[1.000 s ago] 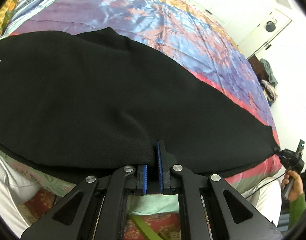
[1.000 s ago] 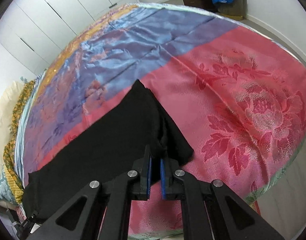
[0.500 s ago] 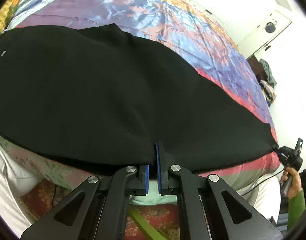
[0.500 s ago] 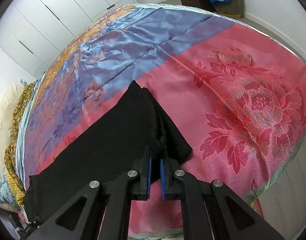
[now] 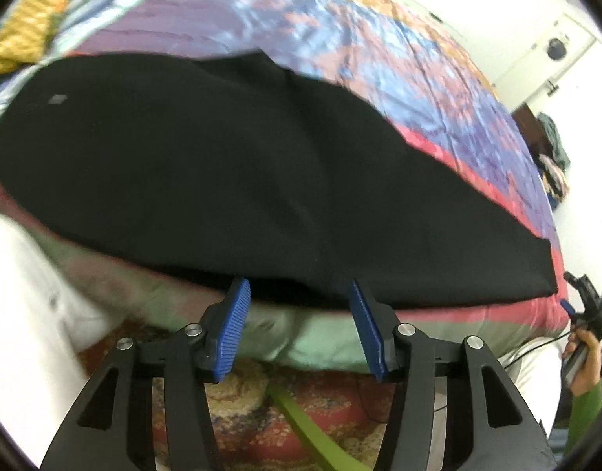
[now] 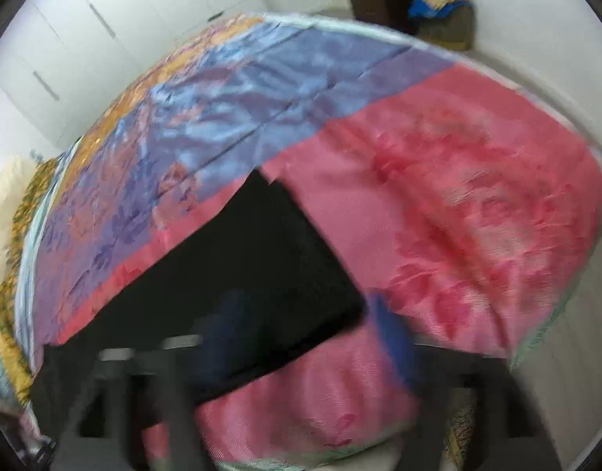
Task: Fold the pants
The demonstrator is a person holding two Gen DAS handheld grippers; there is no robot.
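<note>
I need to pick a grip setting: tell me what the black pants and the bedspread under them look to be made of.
Black pants: seemingly a thick, matte knit or fleece; they swallow light, showing no sheen and only soft creases.
Bedspread: looks like satin or silky brocade, glossy; highlights run along its creases and a floral pattern appears woven into the pink part. The fibre itself cannot be told.

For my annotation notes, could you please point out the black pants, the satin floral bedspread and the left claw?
Black fabric pants (image 5: 230,180): left wrist view, middle of the cloth.
Satin floral bedspread (image 6: 477,196): right wrist view, bare pink panel.
Left claw (image 5: 297,314): left wrist view, midway between blue pads.
</note>
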